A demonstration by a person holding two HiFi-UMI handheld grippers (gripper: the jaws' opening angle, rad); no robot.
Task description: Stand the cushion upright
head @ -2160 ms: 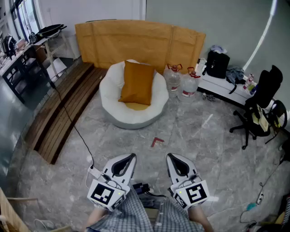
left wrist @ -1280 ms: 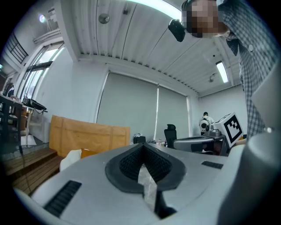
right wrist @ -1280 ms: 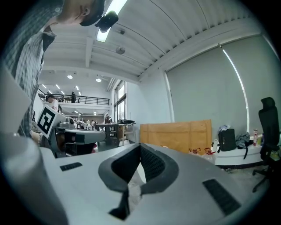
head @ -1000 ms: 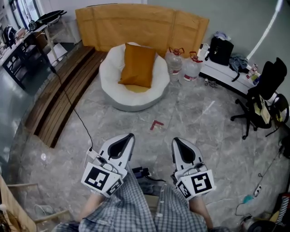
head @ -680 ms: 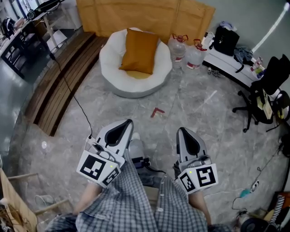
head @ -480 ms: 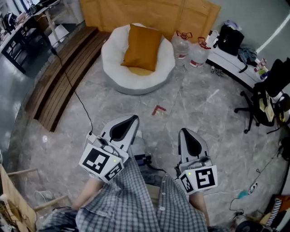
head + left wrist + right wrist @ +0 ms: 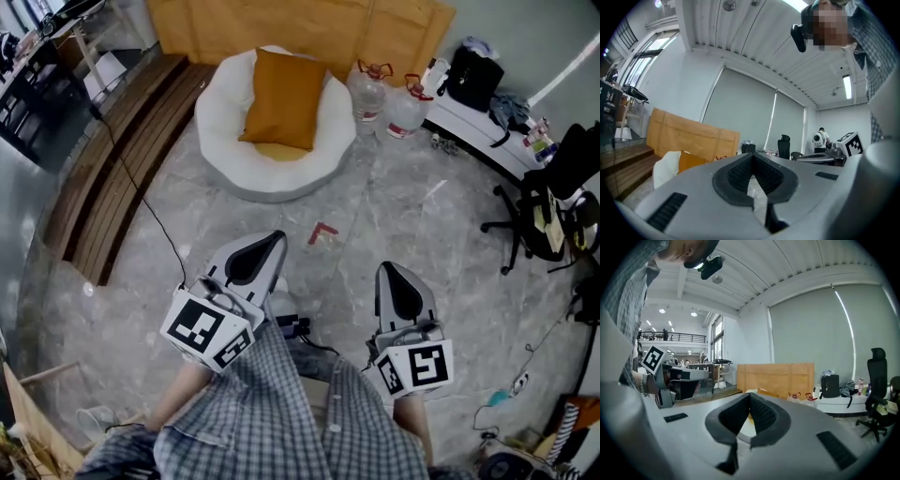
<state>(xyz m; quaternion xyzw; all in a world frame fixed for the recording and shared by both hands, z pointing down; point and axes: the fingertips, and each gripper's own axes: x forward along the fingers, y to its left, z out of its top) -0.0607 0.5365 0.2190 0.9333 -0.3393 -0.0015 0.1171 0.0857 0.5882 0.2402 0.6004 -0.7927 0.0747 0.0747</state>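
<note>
Cushion (image 7: pixel 284 86), orange, sits in the white beanbag (image 7: pixel 217 112) at the far side of the floor (image 7: pixel 422 234), its top edge toward the cardboard (image 7: pixel 309 26) behind; whether it stands fully upright or leans I cannot tell. Two bottles (image 7: pixel 371 92) stand just right of the beanbag. Both grippers hover near the person (image 7: pixel 281 431), well apart from the cushion. The left gripper (image 7: pixel 272 240) has its jaws closed together with nothing between them. The right gripper (image 7: pixel 390 270) is likewise closed and empty. A red mark (image 7: pixel 323 232) lies between grippers and beanbag.
</note>
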